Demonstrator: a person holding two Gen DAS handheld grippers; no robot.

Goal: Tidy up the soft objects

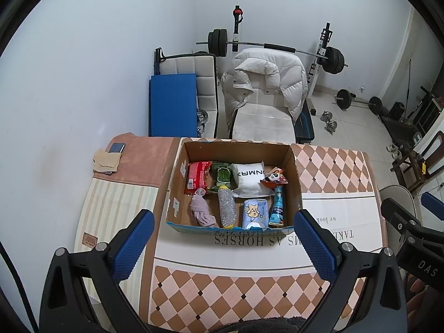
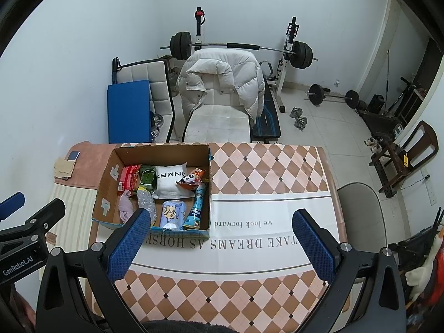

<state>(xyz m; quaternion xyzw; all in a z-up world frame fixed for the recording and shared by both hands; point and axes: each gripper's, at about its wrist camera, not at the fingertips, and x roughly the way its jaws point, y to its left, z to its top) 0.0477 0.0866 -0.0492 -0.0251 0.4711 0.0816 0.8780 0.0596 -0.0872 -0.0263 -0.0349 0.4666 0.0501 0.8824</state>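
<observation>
An open cardboard box (image 1: 177, 191) (image 2: 106, 191) stands on the table. Inside lie a red snack pack (image 1: 197, 177), a green pack (image 1: 222, 176), a white pouch (image 1: 249, 179), a panda snack bag (image 1: 273, 179), a pink cloth (image 1: 201, 211), a clear crinkled bottle (image 1: 227, 208), a light blue tissue pack (image 1: 254, 212) and a blue tube (image 1: 278, 206). My left gripper (image 1: 223, 245) is open and empty, just in front of the box. My right gripper (image 2: 222, 245) is open and empty, in front of the box's right corner.
The table carries a checked cloth (image 2: 263, 166) with printed words. A phone (image 1: 116, 148) and a beige cloth (image 1: 105, 161) lie at the far left corner. A chair with a white jacket (image 1: 263, 83) stands behind the table, with gym weights (image 2: 330, 94) beyond.
</observation>
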